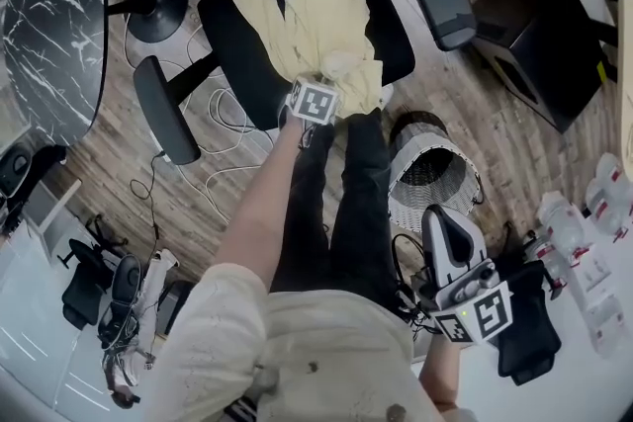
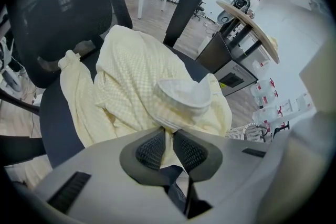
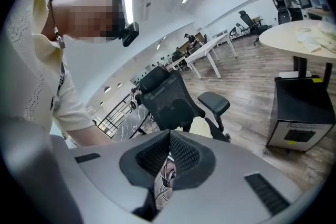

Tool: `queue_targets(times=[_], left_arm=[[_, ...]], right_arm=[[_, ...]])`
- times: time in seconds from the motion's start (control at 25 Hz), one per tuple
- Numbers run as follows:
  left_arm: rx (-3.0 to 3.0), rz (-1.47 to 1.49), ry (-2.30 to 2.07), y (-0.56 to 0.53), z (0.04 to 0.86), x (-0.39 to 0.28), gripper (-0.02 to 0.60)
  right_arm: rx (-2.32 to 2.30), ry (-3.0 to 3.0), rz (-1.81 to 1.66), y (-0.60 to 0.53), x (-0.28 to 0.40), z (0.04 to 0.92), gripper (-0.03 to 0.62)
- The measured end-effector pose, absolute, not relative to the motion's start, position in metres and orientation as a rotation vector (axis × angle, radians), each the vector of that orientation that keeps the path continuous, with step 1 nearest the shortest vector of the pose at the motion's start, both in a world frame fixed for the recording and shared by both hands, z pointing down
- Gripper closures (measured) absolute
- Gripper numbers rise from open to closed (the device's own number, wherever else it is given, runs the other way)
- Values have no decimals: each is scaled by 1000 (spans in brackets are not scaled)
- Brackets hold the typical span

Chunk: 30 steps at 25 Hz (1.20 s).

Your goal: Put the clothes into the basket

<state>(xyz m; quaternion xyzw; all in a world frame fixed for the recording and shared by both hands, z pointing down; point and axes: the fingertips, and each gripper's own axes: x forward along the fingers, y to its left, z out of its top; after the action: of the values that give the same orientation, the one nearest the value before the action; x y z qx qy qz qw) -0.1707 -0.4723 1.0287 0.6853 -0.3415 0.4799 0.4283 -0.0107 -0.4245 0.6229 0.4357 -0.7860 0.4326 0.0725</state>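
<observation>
A pale yellow garment lies heaped on the seat of a black office chair. My left gripper reaches down onto the garment's near edge. In the left gripper view the left gripper is shut on a fold of the yellow garment. The white wicker basket stands on the floor to the right of the chair, and it also shows low in the left gripper view as the basket. My right gripper hovers beside the basket; its jaws are shut with nothing between them.
A black cabinet stands at the right under a round table. A marble-topped table sits at the left. Cables trail on the wooden floor. Bottles stand at the right edge. The person's dark trouser legs stand between chair and basket.
</observation>
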Motion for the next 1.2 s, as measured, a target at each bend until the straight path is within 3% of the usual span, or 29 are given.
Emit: queue_targets(times=[1.2], left_arm=[[1741,1243,-825,-382,923,-227,523]], right_arm=[[1374,-2466,1021,-366,-38,513,584]])
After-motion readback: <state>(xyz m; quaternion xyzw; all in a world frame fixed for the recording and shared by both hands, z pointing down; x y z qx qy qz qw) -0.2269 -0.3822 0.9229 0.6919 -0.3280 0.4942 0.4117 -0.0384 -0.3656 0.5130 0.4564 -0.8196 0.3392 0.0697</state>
